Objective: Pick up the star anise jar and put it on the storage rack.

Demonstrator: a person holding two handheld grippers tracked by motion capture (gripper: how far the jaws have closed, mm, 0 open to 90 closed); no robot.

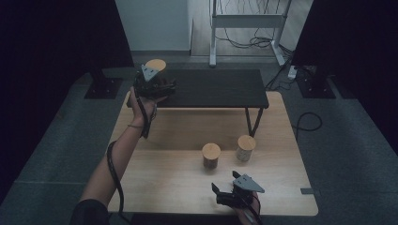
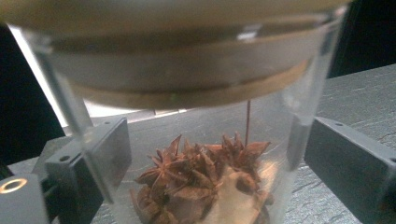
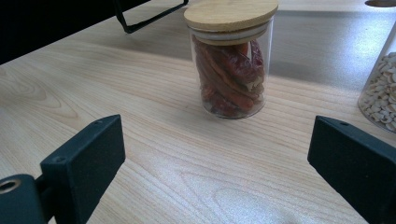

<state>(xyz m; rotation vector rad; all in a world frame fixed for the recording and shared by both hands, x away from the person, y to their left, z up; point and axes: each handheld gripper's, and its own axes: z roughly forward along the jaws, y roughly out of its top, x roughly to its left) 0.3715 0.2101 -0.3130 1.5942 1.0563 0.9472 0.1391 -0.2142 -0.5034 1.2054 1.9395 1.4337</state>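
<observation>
Left gripper (image 1: 151, 80) jaws spread wide, star anise jar (image 2: 196, 140) between them on the dark shelf (image 1: 211, 89), pads apart from glass; right gripper (image 1: 224, 192) wide open, empty, facing chilli jar (image 3: 231, 60).

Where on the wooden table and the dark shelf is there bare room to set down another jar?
Bare wood lies left of the chilli jar, across the table. The dark shelf is bare right of the star anise jar. It is crowded where the chilli jar, seed jar and right gripper cluster.
</observation>
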